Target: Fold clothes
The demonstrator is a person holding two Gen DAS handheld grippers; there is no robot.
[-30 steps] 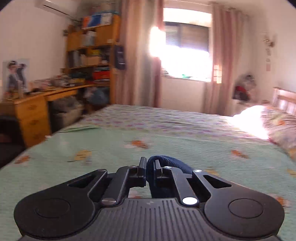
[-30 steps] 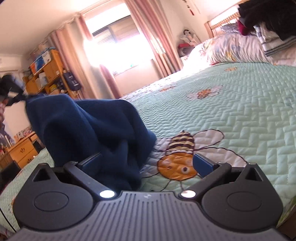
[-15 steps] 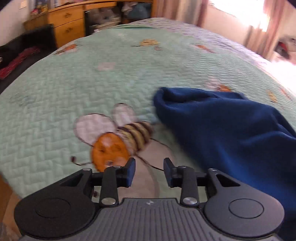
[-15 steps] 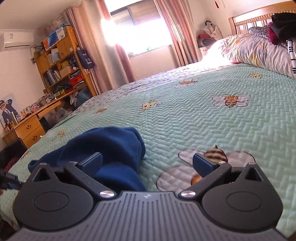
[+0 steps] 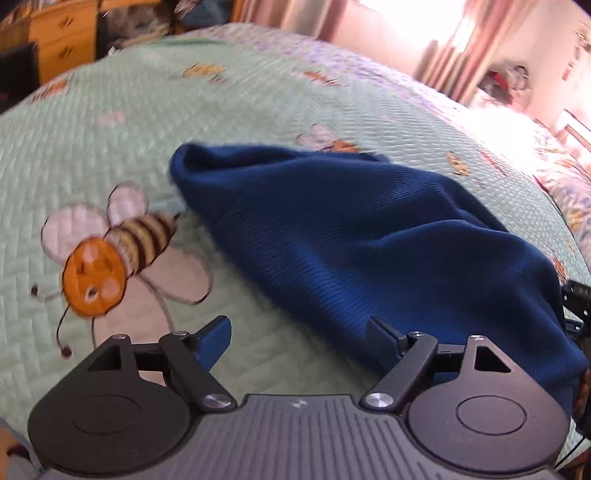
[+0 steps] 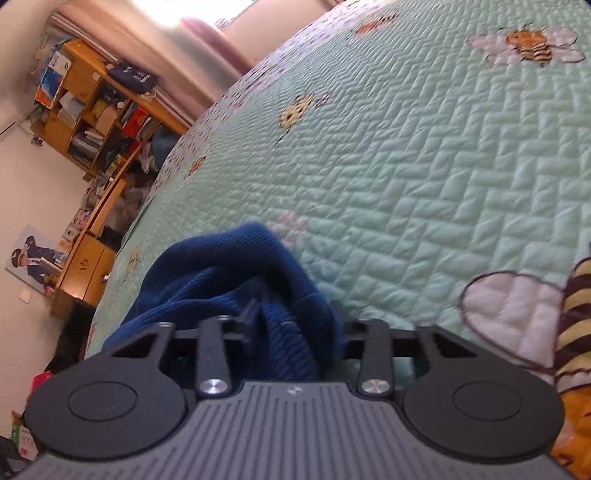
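A dark blue knit garment (image 5: 369, 236) lies crumpled on the mint-green bee-print quilt (image 5: 110, 122). My left gripper (image 5: 299, 332) is open and empty, low over the quilt at the garment's near edge, with its right finger against the cloth. In the right wrist view my right gripper (image 6: 286, 325) is shut on a bunched fold of the blue garment (image 6: 229, 266), close to the quilt (image 6: 424, 166).
A wooden desk and bookshelf (image 6: 85, 110) stand beyond the bed's far side, with drawers (image 5: 66, 44) also in the left wrist view. Curtains and a bright window (image 5: 424, 22) lie past the bed. The other gripper's black body (image 5: 576, 314) shows at the right edge.
My left gripper let go of the garment, dropped toward the quilt and opened wide. My right gripper went from open to shut on the garment's fold and tilted down.
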